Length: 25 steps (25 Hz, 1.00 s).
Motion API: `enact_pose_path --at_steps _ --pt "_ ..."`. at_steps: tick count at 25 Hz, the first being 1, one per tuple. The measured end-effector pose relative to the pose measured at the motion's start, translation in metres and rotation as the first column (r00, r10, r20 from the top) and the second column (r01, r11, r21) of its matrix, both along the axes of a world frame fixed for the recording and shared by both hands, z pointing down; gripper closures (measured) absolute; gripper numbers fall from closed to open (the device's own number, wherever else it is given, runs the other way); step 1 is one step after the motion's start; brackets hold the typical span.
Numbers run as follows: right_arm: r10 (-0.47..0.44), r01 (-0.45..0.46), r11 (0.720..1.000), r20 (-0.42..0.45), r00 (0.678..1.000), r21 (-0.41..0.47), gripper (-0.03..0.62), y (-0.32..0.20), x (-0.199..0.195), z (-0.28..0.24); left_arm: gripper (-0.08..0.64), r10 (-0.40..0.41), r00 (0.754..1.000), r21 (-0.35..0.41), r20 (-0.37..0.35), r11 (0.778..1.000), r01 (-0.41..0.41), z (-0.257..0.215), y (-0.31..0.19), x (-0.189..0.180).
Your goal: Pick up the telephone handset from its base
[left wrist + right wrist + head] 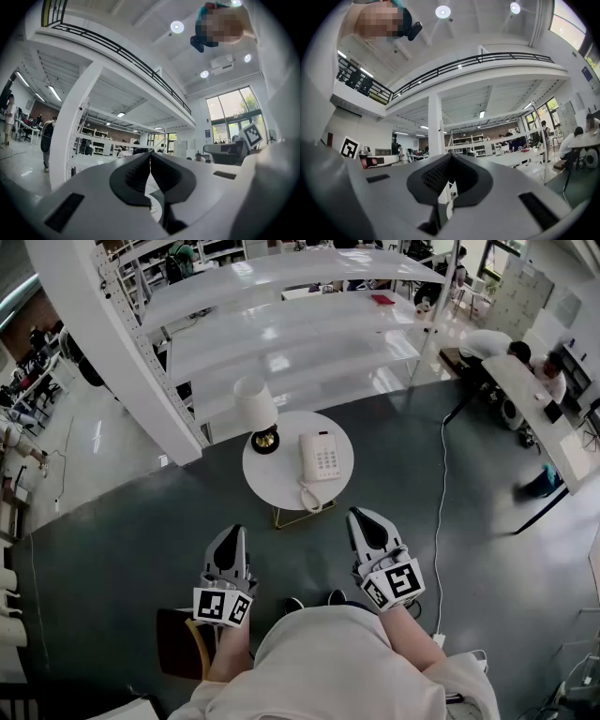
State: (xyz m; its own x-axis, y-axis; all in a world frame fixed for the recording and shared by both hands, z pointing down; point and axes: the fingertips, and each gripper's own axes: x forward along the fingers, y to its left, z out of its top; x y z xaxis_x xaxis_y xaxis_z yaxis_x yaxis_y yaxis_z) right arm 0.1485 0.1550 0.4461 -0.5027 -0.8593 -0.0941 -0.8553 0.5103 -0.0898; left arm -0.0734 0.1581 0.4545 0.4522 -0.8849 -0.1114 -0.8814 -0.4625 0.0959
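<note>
The left tool (pixel 228 532) and the right tool (pixel 364 517) are both closed tight, holding nothing. The phone (pixel 320 457) sits farther off on the round counter (pixel 265 479).

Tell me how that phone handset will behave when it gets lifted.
The handset looks like rigid plastic, likely light. Its coiled cord would probably stretch and tug back, perhaps dragging the base.

approach: floor (pixel 141 531) before round table (pixel 272 474) — open | obstacle: lamp (pixel 257 409) near telephone (pixel 320 457), left-rear | behind — shelving (pixel 281 343)
</note>
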Motion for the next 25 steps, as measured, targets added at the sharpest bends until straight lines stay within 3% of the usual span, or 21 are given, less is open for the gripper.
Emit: enact_pose_path --at_steps 25 --pt "0.031 -0.031 0.999 0.005 1.000 -0.008 0.584 -0.001 -0.035 0.009 0.540 0.056 0.998 -0.029 0.010 0.998 -0.056 0.011 -0.011 -0.030"
